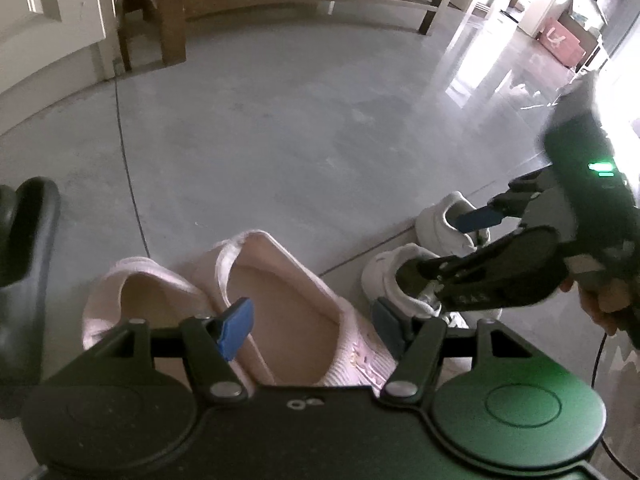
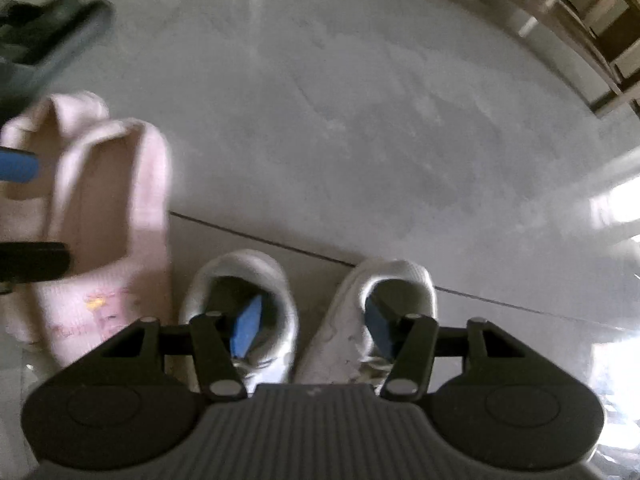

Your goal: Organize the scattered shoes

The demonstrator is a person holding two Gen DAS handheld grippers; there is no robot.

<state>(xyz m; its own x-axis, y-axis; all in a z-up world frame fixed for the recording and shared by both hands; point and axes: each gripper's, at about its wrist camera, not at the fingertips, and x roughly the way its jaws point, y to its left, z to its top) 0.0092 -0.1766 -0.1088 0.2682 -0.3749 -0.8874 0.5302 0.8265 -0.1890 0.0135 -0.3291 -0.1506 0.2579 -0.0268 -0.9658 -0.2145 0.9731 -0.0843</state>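
Two pairs are sitting aligned: pink slippers (image 1: 256, 300) under the half-open left gripper (image 1: 316, 324), white sneakers (image 2: 312, 312) straddled by the half-open right gripper (image 2: 316, 328), nothing gripped.

A pale grey glossy floor (image 1: 280, 140), crossed by thin dark seams, carries the shoes. Two pink slippers (image 1: 256, 300) lie side by side on it, touching each other. Just beside the slippers, toward the bright doorway, stands a pair of white sneakers (image 2: 312, 312), close together with a narrow gap between them. On the slippers' other side rests a dark shoe (image 1: 28, 240). Well beyond the slippers stand wooden furniture legs (image 1: 172, 20)
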